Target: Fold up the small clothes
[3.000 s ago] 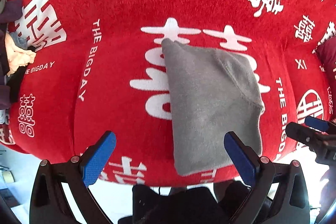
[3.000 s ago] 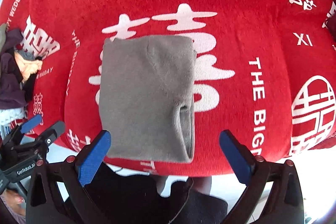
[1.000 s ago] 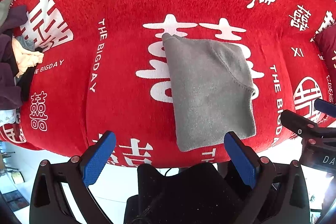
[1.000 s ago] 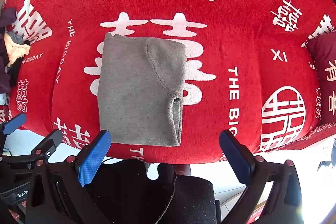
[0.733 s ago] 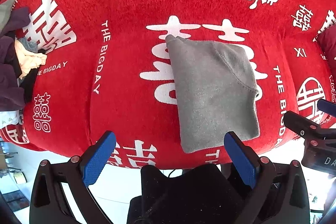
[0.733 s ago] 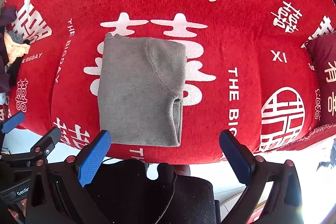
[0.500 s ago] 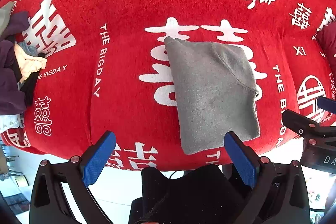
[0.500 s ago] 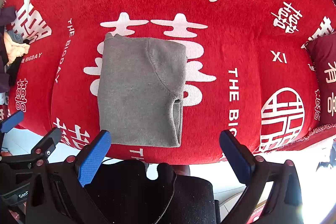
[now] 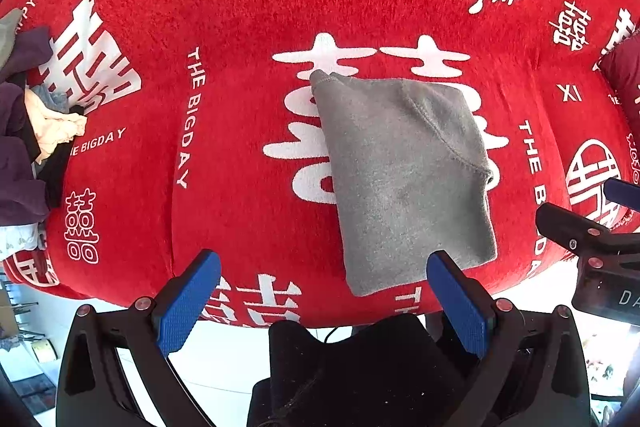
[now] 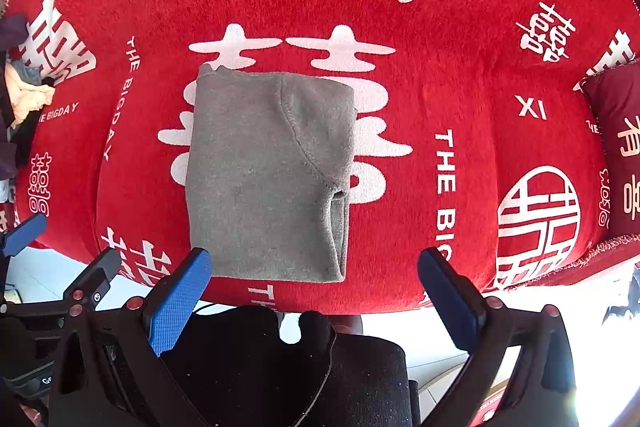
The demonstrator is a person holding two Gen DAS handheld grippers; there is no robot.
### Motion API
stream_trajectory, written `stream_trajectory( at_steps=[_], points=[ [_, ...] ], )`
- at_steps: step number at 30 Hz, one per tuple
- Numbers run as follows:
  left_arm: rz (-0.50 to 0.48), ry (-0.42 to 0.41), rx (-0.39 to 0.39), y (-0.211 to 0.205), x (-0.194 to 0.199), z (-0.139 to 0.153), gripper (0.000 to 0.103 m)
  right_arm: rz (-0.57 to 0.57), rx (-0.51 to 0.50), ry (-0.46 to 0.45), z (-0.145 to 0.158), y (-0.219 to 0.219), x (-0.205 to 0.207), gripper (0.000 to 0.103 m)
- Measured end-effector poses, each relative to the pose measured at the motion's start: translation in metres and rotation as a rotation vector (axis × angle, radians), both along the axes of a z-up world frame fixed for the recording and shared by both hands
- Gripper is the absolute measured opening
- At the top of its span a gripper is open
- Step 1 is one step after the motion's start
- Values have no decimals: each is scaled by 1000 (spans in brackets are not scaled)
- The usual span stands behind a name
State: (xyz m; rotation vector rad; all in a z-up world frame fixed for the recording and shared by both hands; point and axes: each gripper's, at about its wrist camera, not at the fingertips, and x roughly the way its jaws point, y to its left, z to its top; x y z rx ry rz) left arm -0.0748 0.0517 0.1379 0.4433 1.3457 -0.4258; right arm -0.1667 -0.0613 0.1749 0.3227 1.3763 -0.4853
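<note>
A small grey garment point(image 9: 404, 171) lies folded into a flat rectangle on the red cover with white characters point(image 9: 240, 7); it also shows in the right wrist view point(image 10: 268, 171). My left gripper point(image 9: 320, 291) is open and empty, held back over the near edge of the cover, apart from the garment. My right gripper point(image 10: 314, 287) is open and empty too, just short of the garment's near edge. Each gripper shows at the side of the other's view, the right gripper point(image 9: 600, 223) and the left gripper point(image 10: 48, 267).
A heap of loose clothes point(image 9: 28, 131) lies at the far left of the cover, also in the right wrist view point(image 10: 20, 99). A dark red cushion point(image 10: 616, 131) sits at the right. Pale floor point(image 9: 224, 355) shows below the cover's near edge.
Both grippers have drawn back from the folded garment over three seconds, so it looks smaller and farther. In the last second almost nothing moves. Both stay open.
</note>
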Motion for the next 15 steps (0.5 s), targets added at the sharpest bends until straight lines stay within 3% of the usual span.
stream_trajectory(
  at_steps=[15],
  points=[
    [0,2,6,1,1,-3,103,3,2,2,-2,0,1,103]
  ],
)
